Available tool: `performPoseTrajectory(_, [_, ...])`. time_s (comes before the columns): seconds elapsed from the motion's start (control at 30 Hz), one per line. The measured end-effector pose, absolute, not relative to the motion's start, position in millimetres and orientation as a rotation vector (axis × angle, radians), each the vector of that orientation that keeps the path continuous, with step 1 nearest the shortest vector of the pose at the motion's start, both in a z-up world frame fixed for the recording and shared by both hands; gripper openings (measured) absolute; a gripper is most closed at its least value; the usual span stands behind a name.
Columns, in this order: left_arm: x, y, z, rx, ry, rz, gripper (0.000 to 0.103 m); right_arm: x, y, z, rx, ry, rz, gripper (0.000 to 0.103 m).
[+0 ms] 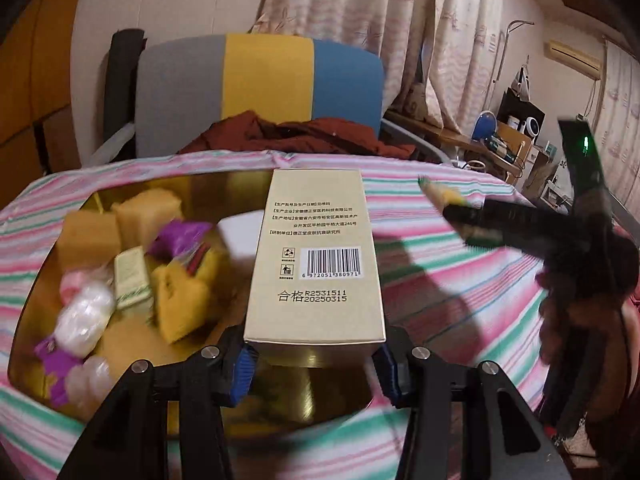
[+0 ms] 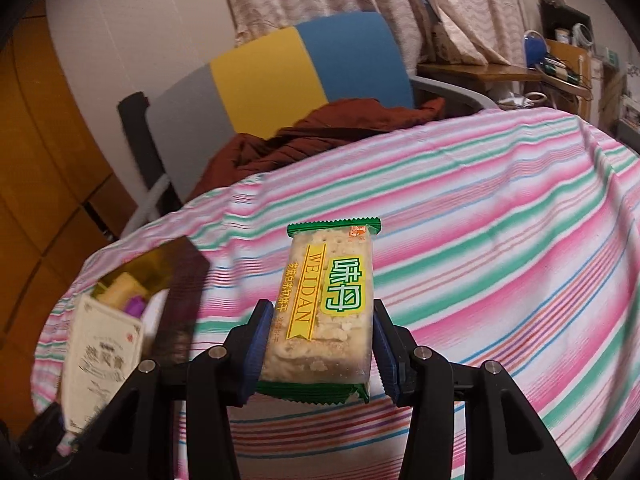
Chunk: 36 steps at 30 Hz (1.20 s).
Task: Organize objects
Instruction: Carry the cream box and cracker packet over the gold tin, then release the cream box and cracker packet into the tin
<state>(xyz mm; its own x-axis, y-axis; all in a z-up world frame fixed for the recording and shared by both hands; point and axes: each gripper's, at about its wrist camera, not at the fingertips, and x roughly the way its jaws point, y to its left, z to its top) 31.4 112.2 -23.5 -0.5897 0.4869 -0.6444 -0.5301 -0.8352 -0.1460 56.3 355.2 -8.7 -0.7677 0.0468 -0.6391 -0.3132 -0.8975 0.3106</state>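
Tall beige cardboard box (image 1: pixel 314 256), long axis pointing away, was clamped in left claw (image 1: pixel 314 360) over gold tin (image 1: pixel 192 188); green-edged cracker packet (image 2: pixel 326 308) was clamped in right claw (image 2: pixel 320 344), farther off.

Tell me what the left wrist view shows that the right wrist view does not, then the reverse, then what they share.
Only the left wrist view: the barcode face of the beige box clamped in the left tongs, and most of the gold tray with its yellow blocks, purple packets and white bundles.

Only the right wrist view: the label of the cracker packet clamped in the right tongs.

Both: the striped tablecloth, the grey, yellow and blue chair, the rust-red cloth, the curtains, and each other's load, blurred.
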Motion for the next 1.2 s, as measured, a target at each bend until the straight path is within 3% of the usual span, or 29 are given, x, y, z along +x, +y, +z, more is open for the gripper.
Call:
performPoseTrajectory(0.47, [36.3,93.1,-41.0,-1.032,0.239,2.372,0.051,7.6,270.9,25.9,-1.077,0.505,2.954,0.049])
performPoseTrajectory(0.63, [42.7,87.4,-36.5,-0.997,0.263,2.377,0.057,-18.6,241.9,27.8,-1.141,0.429,3.005,0.049])
performPoseTrajectory(0.73, [51.9,84.9,-32.9,-0.934,0.281,2.37,0.07,-33.9,229.2,26.3,-1.181,0.395,3.028,0.049])
performPoseTrajectory(1.03, [55.3,84.1,-32.5,-0.908,0.266,2.333,0.071,-92.6,202.7,14.3,-1.383,0.301,3.05,0.05])
performPoseTrajectory(1.13, [54.3,79.3,-31.8,-0.903,0.255,2.353,0.071,-96.0,208.9,14.8,-1.367,0.362,3.039,0.067])
performPoseTrajectory(1.2, [55.0,75.0,-30.1,-0.889,0.238,2.375,0.071,-90.4,213.6,17.3,-1.336,0.389,3.041,0.067])
